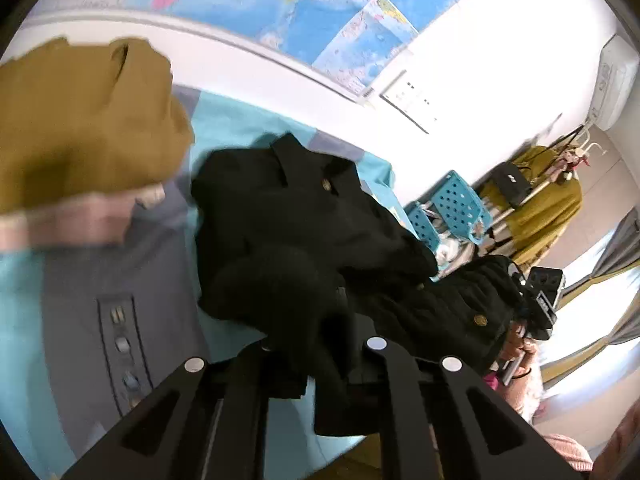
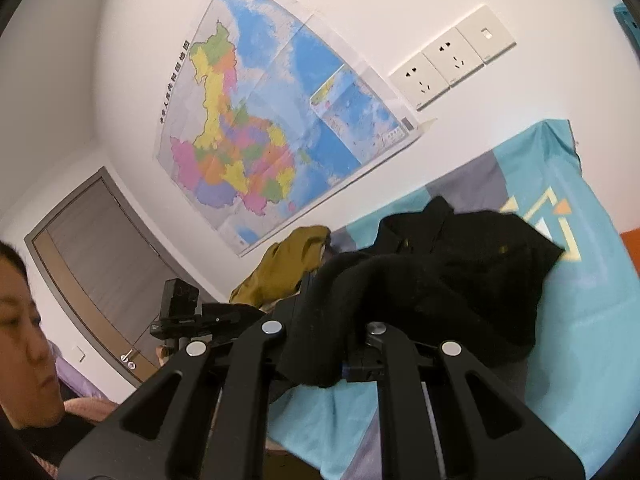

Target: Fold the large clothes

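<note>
Black jacket (image 1: 288,216) lies bunched on the bedspread (image 1: 224,120), each gripper pinching a fold, likely to lift and spread it. Left gripper (image 1: 320,356) and right gripper (image 2: 320,340) are both closed on its cloth.

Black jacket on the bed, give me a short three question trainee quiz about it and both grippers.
1. True or false: the left gripper is shut on the black jacket.
2. The bedsheet under the jacket is mostly: A red, B teal, C white.
3. Which garment lies beside the jacket, toward the door?

Key: 1 true; 2 B; 3 the mustard garment. The right gripper grips the jacket too.
</note>
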Tool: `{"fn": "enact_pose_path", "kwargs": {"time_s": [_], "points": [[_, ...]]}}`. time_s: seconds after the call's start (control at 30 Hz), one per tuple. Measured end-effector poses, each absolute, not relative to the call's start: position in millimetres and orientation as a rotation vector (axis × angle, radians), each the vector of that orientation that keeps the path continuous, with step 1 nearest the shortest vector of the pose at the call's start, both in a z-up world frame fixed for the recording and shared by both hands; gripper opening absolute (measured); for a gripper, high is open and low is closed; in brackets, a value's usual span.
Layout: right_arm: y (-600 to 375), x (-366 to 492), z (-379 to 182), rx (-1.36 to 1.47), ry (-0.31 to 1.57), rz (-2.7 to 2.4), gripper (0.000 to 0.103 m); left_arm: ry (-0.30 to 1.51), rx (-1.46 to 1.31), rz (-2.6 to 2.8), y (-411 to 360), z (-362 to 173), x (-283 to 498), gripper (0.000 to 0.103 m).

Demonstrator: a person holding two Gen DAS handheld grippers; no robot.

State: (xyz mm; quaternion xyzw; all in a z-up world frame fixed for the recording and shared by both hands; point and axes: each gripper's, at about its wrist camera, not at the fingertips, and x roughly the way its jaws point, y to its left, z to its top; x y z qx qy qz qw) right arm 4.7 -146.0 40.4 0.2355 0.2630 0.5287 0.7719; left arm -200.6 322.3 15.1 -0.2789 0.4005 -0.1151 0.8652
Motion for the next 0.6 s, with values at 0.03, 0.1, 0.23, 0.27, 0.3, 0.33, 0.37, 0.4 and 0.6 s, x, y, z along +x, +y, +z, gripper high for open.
{"fn": "enact_pose_path", "kwargs": {"time_s": [0.03,0.1,0.23,0.27,0.3,0.33,0.37,0.4,0.6], "points": [[-143,14,43,0.514,0.575,1.144,0.010,0.841,-0.577,-0.236,325,19,-192,0.009],[-139,29,45,0.532,0.586,1.136,0.010,0.848,-0.575,-0.224,331,24,-176,0.009],[-128,64,48,0.566,0.622,1.108,0.010,0.872,-0.553,-0.195,333,27,-143,0.007],[-124,74,49,0.560,0.632,1.095,0.010,0.883,-0.555,-0.189,335,26,-134,0.007],[-121,84,48,0.566,0.647,1.075,0.010,0.892,-0.554,-0.181,337,25,-125,0.007],[-119,91,47,0.566,0.658,1.067,0.010,0.903,-0.553,-0.169,341,24,-116,0.007],[-117,100,47,0.560,0.666,1.056,0.010,0.909,-0.555,-0.159,344,24,-108,0.006],[-115,107,46,0.569,0.676,1.046,0.010,0.912,-0.558,-0.150,348,24,-100,0.005],[-96,143,39,0.574,0.732,1.025,0.010,0.945,-0.553,-0.115,364,22,-57,0.004]]}}
